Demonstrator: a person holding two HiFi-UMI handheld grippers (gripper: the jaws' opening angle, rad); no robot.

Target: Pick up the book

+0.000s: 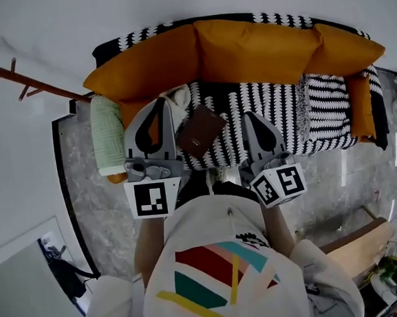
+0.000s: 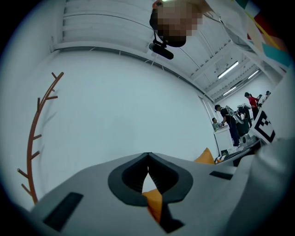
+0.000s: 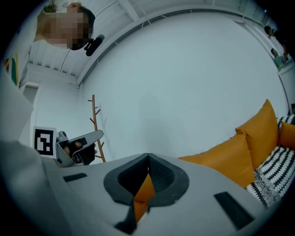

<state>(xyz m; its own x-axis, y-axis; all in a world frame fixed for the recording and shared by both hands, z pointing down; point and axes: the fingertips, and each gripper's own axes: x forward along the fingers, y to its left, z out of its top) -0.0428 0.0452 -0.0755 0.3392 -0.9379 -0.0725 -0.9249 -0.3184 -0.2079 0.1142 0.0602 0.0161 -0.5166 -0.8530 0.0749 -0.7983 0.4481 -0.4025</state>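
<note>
The brown book (image 1: 200,131) lies on the striped sofa seat (image 1: 277,109) just beside the left gripper (image 1: 160,102), the right gripper (image 1: 251,116) farther off, both with jaws pressed together and empty, seemingly lining up before opening for it

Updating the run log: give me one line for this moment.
stage: pre-grasp | left gripper: jaws shut, empty | right gripper: jaws shut, empty | book: on sofa, untouched

brown book (image 1: 200,135), orange cushions (image 1: 244,47), black-white striped throw (image 1: 280,109)
</note>
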